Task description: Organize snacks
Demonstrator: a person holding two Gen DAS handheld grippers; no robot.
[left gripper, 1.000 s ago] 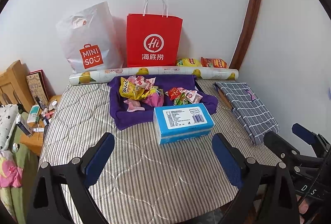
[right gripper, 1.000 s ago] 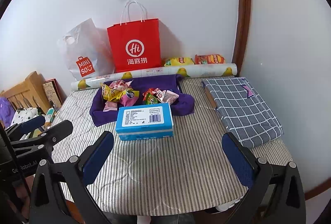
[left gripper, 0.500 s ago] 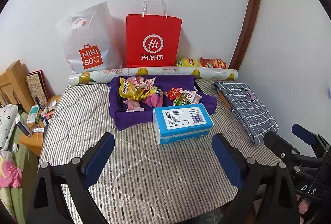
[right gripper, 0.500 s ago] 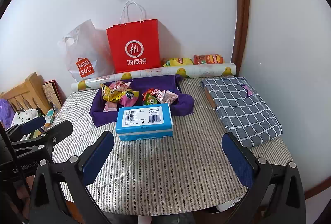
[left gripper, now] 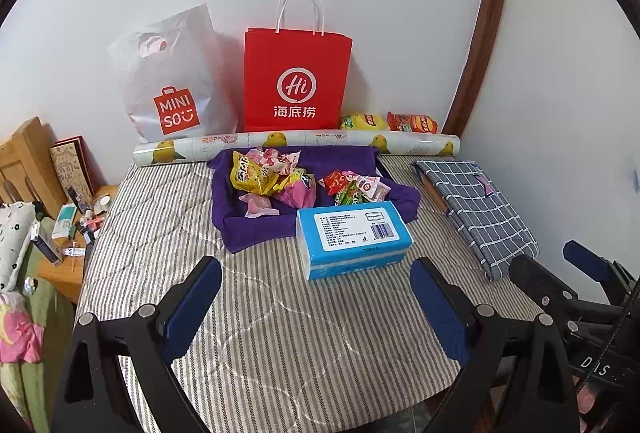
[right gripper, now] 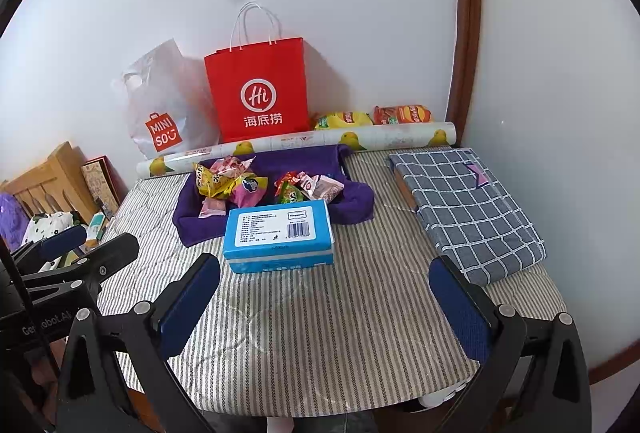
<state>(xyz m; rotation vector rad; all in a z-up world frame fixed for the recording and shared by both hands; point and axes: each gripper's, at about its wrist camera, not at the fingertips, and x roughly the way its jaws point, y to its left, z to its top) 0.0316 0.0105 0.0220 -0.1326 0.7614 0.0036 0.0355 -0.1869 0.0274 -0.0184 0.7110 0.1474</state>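
Note:
Several small snack packets (left gripper: 276,179) (right gripper: 236,183) lie piled on a purple cloth (left gripper: 248,229) (right gripper: 356,201) at the back of the striped table. A blue tissue box (left gripper: 352,237) (right gripper: 280,233) stands just in front of the cloth. Two chip bags (left gripper: 388,121) (right gripper: 372,117) lie by the wall behind a printed roll (left gripper: 296,143) (right gripper: 304,143). My left gripper (left gripper: 316,307) is open and empty above the table's front. My right gripper (right gripper: 324,305) is open and empty too, to the right of the left one.
A red paper bag (left gripper: 296,81) (right gripper: 258,93) and a white MINISO bag (left gripper: 172,81) (right gripper: 160,105) lean on the wall. A folded grey checked cloth (left gripper: 476,209) (right gripper: 468,209) lies on the right. A cluttered wooden side table (left gripper: 68,237) stands at the left.
Both grippers have drifted very slightly; the scene on the table is unchanged.

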